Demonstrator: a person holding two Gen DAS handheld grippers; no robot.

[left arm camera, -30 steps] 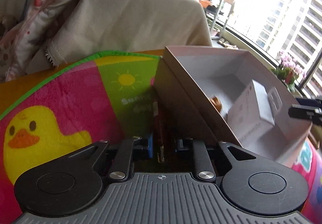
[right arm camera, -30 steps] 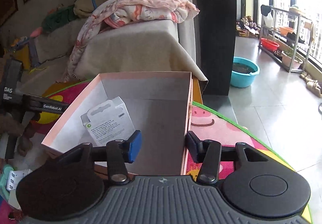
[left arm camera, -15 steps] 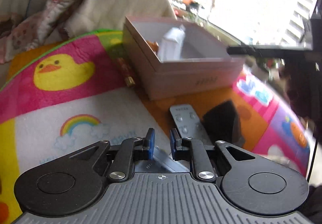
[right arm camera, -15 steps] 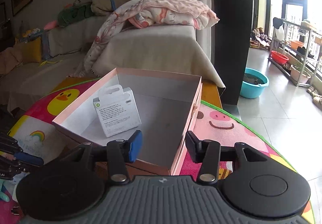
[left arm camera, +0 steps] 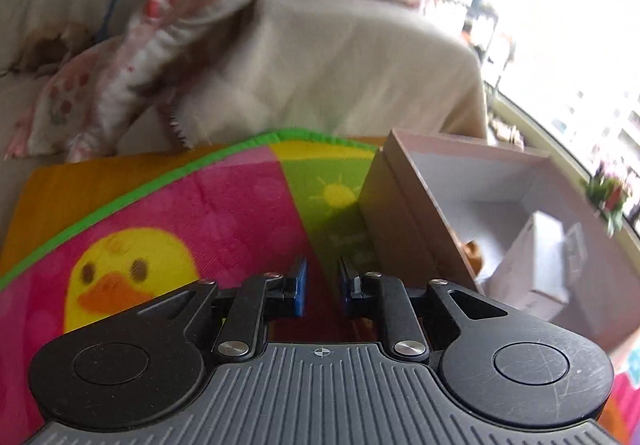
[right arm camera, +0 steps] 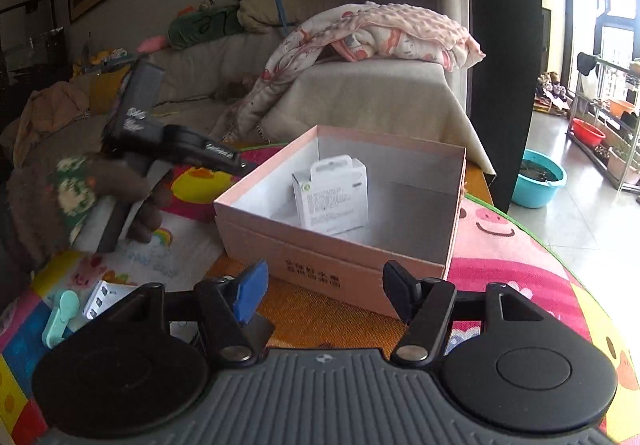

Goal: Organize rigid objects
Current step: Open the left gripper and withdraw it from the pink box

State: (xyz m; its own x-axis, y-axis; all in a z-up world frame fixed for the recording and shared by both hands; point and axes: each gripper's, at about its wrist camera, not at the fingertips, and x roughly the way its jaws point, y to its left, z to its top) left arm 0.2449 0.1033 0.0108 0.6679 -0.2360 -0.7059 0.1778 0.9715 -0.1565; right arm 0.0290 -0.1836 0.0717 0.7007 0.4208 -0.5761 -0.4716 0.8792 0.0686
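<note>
**Inspector:** Begin with the nearest items. State of the right gripper (right arm camera: pixel 323 293)?

**Assistant:** Its fingers are spread and have just been widening. Nothing sits between them. They hang above the near edge of the play mat (right arm camera: pixel 520 269), pointed at the front wall of the pink box (right arm camera: pixel 332 269).

**Inspector:** And the left gripper (left arm camera: pixel 322 285)?

**Assistant:** Its fingers are drawn almost together, with only a narrow slit between the blue pads. I see nothing pinched there. A dark red patch lies below the slit, and I cannot tell what it is. The gripper sits low over the mat, just beside the box's left wall, and the yellow duck print (left arm camera: pixel 128 281) is to its left. A hand (right arm camera: pixel 120 197) holds it.

**Inspector:** Loose items?

**Assistant:** A teal piece (right arm camera: pixel 60 315) and a small white piece (right arm camera: pixel 102 299) lie on the mat at the near left, close together and too small to identify.

**Inspector:** Contents of the box?

**Assistant:** The box stands open on the mat. A white carton (right arm camera: pixel 334 193) stands upright inside, toward the left rear. An orange-brown object (left arm camera: pixel 474 251) rests against the inner left wall, mostly hidden.

**Inspector:** Beyond that?

**Assistant:** The mat covers an orange surface (left arm camera: pixel 80 181). Behind it is a sofa with a beige cover (right arm camera: pixel 372 101), and a pink patterned blanket (right arm camera: pixel 384 33) is heaped on top. A blue basin (right arm camera: pixel 538 181) stands on the floor at the far right.
</note>
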